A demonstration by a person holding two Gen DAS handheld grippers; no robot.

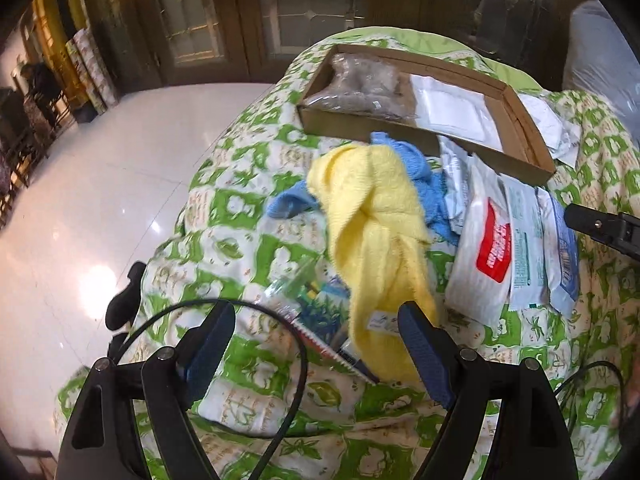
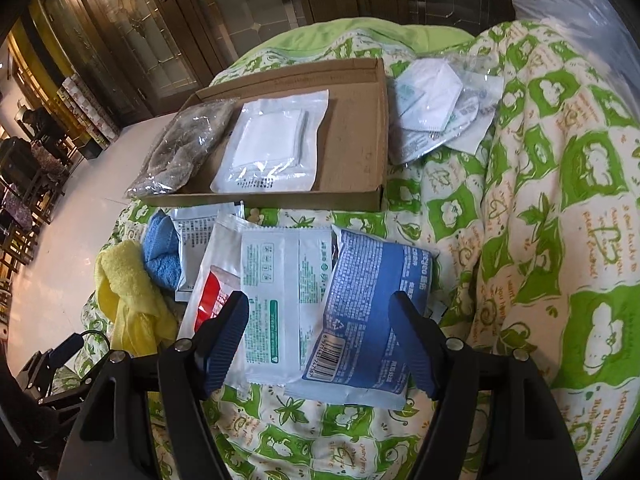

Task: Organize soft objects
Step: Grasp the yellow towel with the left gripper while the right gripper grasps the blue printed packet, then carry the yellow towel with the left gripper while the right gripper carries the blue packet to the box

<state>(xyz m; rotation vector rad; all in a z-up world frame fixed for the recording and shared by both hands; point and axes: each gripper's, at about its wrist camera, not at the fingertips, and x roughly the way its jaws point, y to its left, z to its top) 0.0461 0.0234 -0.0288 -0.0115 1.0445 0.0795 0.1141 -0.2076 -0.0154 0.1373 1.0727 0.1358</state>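
Note:
A shallow cardboard box [image 1: 524, 120] [image 2: 352, 136] lies on a green-and-white quilt and holds a grey bagged item [image 2: 184, 144] and a white gauze packet [image 2: 276, 144]. A yellow towel [image 1: 376, 232] [image 2: 128, 300] and a blue cloth [image 1: 424, 176] [image 2: 160, 256] lie in front of it. Soft packs lie beside them: a red-label pack [image 1: 484, 248], a white-green pack [image 2: 280, 296] and a blue pack [image 2: 372, 316]. My left gripper [image 1: 316, 344] is open above the towel's near end. My right gripper [image 2: 320, 336] is open over the white-green and blue packs.
White face masks in wrappers [image 2: 436, 108] lie right of the box. A clear bag with small items [image 1: 308, 300] lies under the yellow towel's end. A black cable [image 1: 288, 360] loops across the quilt [image 2: 560, 240]. Glossy white floor [image 1: 100, 200] lies to the left.

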